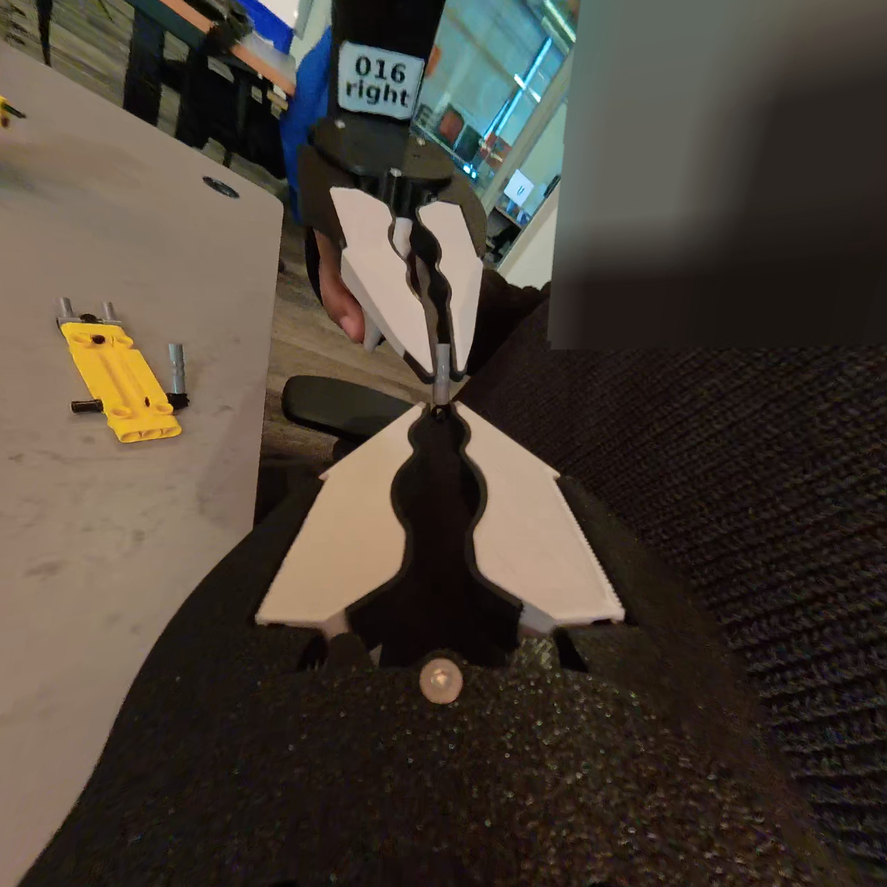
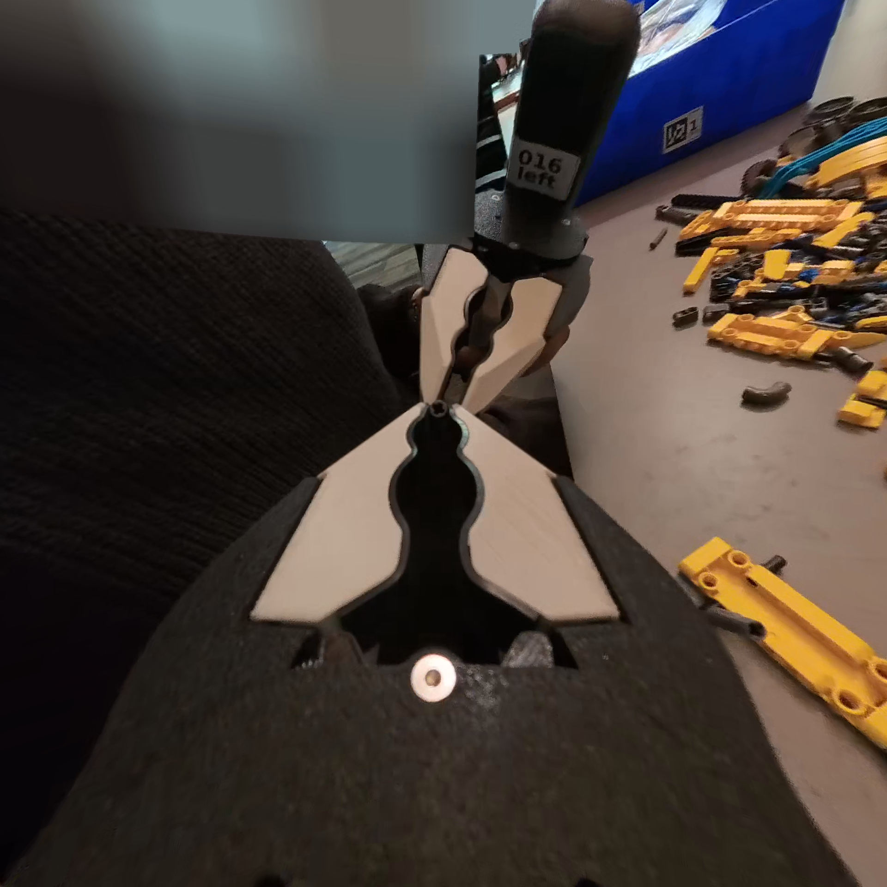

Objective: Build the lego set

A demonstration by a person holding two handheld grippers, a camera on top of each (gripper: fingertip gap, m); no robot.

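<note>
Gripping in my right tongs (image 2: pixel 439 409): a grey pin (image 1: pixel 441 372), clamped close at the tips; my own camera looks straight down its end.
Left tongs (image 1: pixel 439 410): drawn almost together on what looks like a small black piece (image 1: pixel 439 413). It is too small for me to name for sure.
Meeting point: dead centre of both views. The two pairs of tongs come tip to tip, and the lower end of the pin touches the black piece.
Where this hangs: off the table's edge, over dark woven fabric (image 1: pixel 672 480), not above the table (image 1: pixel 144 528).
Hand (image 1: pixel 341 297): seen at 11 o'clock from the tips in the left view, wrapped behind my right tongs.
Yellow plate (image 1: pixel 120 379): at 9 o'clock in the left view, flat on the table, grey and black pins stuck in its ends.
Loose grey pin (image 1: pixel 176 367): just beside that plate, on its right.
Heap of yellow and black parts (image 2: pixel 792 269): at 2 o'clock in the right view, well apart from the tongs.
Blue bin (image 2: pixel 720 96): at 1 o'clock, behind the heap.
Curved black piece (image 2: pixel 765 393): at 3 o'clock, lying alone.
</note>
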